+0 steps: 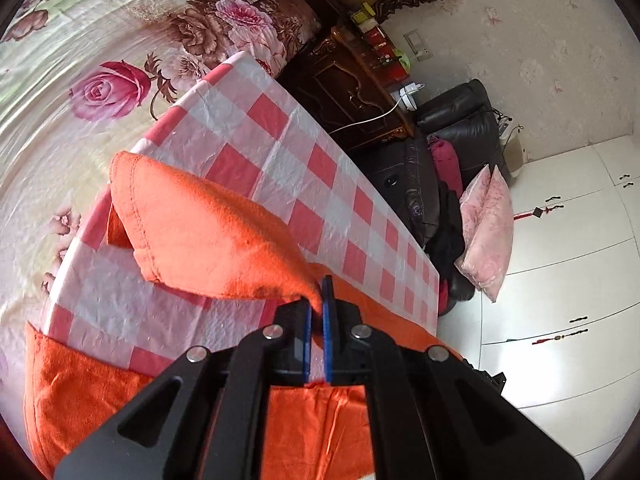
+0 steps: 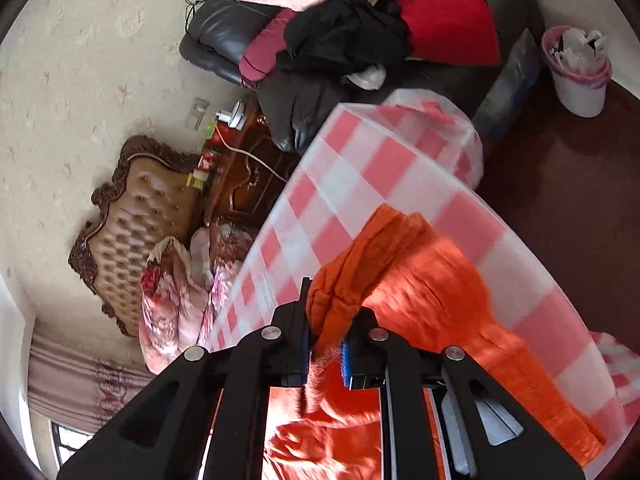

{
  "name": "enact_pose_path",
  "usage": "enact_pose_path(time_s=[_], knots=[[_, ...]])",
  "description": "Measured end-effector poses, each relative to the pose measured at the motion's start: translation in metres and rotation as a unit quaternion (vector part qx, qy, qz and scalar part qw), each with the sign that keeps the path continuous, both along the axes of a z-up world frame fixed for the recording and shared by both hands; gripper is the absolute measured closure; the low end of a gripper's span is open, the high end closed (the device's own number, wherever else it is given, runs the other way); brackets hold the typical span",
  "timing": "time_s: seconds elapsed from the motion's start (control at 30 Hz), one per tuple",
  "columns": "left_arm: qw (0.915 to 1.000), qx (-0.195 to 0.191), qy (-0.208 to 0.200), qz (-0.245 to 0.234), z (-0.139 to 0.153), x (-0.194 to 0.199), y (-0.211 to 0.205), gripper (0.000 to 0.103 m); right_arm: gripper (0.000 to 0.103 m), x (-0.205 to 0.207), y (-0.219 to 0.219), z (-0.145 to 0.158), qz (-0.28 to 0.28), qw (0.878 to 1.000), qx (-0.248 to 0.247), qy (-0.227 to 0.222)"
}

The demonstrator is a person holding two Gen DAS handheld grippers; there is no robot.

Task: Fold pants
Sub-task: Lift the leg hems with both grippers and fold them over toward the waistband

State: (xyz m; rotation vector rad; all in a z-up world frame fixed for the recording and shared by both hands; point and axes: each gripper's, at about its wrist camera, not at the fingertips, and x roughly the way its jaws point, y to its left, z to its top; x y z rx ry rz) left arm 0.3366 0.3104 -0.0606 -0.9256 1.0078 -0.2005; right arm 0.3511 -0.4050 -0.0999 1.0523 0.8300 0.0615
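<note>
Pants (image 1: 208,232) pinched in left gripper (image 1: 317,300), lifted toward 10 o'clock over table (image 1: 280,128); right gripper (image 2: 326,320) clamped on bunched cloth.

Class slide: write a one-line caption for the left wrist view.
Left tongs shut on a lifted fold of orange pants above the pink-checked table cover.
</note>
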Motion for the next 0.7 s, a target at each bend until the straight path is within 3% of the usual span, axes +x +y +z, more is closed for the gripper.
enact_pose_path(time_s=[0.13,0.27,0.33,0.5,0.57,0.7], knots=[[0.9993,0.016,-0.032,-0.009,0.017,-0.057,0.002,0.099,0.089,-0.034,0.002,0.004,0.023,1.0,-0.009,-0.018],[0.9963,0.038,-0.075,-0.013,0.029,-0.153,-0.008,0.099,0.089,-0.089,0.005,0.008,0.048,0.998,-0.026,-0.03],[0.9974,0.02,-0.069,-0.012,0.002,-0.203,-0.015,0.099,0.089,-0.111,0.002,-0.001,0.051,0.998,-0.043,-0.017],[0.9996,0.017,-0.01,0.019,-0.08,-0.26,-0.02,0.099,0.09,-0.151,-0.002,-0.05,0.063,0.991,-0.096,0.071],[0.9994,0.015,-0.009,0.028,-0.092,-0.266,-0.021,0.099,0.091,-0.156,0.008,-0.06,0.075,0.982,-0.145,0.095],[0.999,-0.006,-0.016,0.04,-0.097,-0.271,-0.02,0.098,0.091,-0.163,0.021,-0.052,0.076,0.971,-0.203,0.1]])
